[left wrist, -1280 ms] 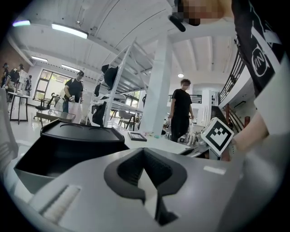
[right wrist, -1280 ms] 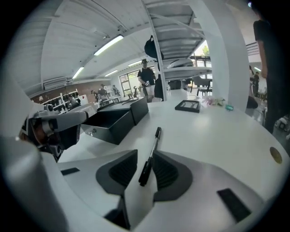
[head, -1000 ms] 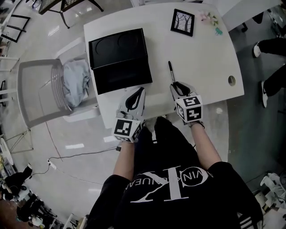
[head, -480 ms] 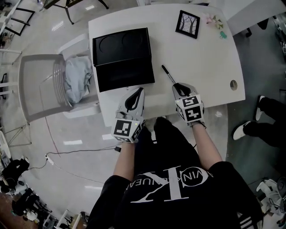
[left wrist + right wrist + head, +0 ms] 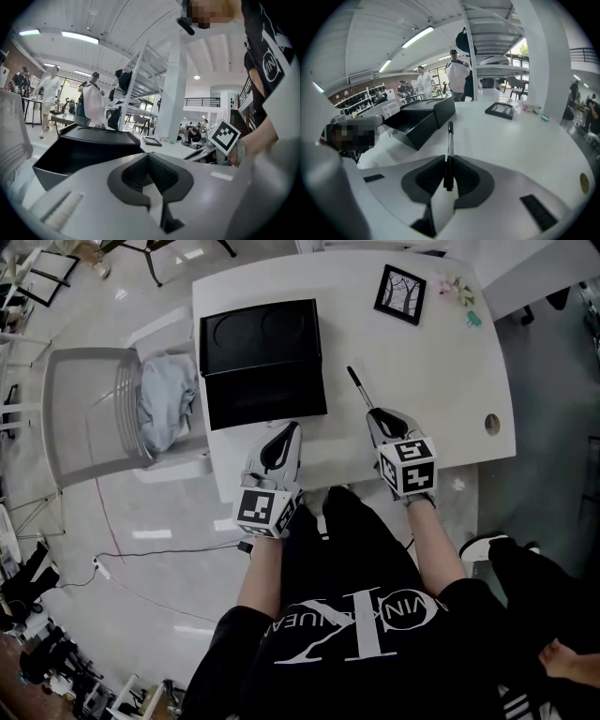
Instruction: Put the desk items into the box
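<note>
The white desk (image 5: 441,381), smooth and round-cornered, fills the upper head view. A grey slatted chair (image 5: 80,423) stands at its left with a crumpled pale cloth (image 5: 167,409) on the seat. On the desk's left half sits the black box (image 5: 262,362), matte and rectangular. Its nearer part is an open hollow, and the farther part is pressed with two round impressions. The person's bare forearms reach forward side by side, each hand behind a marker cube, both tools over the desk's near edge and well apart. The left gripper (image 5: 293,427), grey-shelled with dark ribbed pads, lies just beside the box's near right corner. Its jaws are closed together on nothing in its own view (image 5: 149,157). The right gripper (image 5: 373,413) is clenched on the pen (image 5: 359,388). Its pads (image 5: 464,176) clamp the pen's black rear end in the right gripper view. The pen (image 5: 449,138) is slim and straight, its barrel catching a grey shine and its free tip black. Its long axis runs away from the person and leans slightly left, the free tip pointing past the box's right side. Whether that tip touches the desk cannot be told. A square black-framed picture (image 5: 400,294) lies flat near the far right edge. Beside it are small pink and teal bits (image 5: 457,292), too small to identify.
</note>
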`<control>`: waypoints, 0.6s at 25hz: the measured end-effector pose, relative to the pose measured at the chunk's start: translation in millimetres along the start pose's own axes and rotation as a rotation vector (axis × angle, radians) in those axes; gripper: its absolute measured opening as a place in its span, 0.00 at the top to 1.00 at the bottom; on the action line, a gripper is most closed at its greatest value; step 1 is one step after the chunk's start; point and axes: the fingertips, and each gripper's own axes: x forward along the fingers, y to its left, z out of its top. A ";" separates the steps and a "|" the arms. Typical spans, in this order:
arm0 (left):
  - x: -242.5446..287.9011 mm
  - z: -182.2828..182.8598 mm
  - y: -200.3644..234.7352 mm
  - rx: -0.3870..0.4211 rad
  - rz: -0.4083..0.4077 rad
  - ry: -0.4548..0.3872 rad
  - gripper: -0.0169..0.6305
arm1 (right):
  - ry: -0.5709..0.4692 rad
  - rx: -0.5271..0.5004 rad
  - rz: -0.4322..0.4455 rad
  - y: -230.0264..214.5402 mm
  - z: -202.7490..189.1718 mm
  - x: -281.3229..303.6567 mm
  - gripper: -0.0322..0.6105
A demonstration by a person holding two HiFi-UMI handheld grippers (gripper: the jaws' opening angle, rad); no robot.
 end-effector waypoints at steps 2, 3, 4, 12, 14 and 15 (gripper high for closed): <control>0.6 2.7 1.1 -0.002 0.006 -0.006 0.96 | -0.011 -0.006 0.007 1.0 5.1 -1.9 0.85; 0.6 4.2 1.8 -0.005 0.011 -0.010 0.96 | -0.016 -0.009 0.010 1.6 7.5 -3.0 0.85; 0.3 5.6 2.7 -0.009 0.016 -0.015 0.96 | -0.022 -0.013 0.015 2.4 10.0 -4.1 0.85; -4.6 17.1 13.3 -0.018 0.085 -0.053 0.96 | -0.059 -0.044 0.072 12.2 28.0 -10.1 0.85; -7.0 19.2 15.4 -0.017 0.105 -0.060 0.96 | -0.070 -0.057 0.089 14.9 33.9 -11.1 0.85; -8.6 20.3 16.5 -0.016 0.115 -0.065 0.96 | -0.075 -0.067 0.099 16.7 37.0 -11.3 0.85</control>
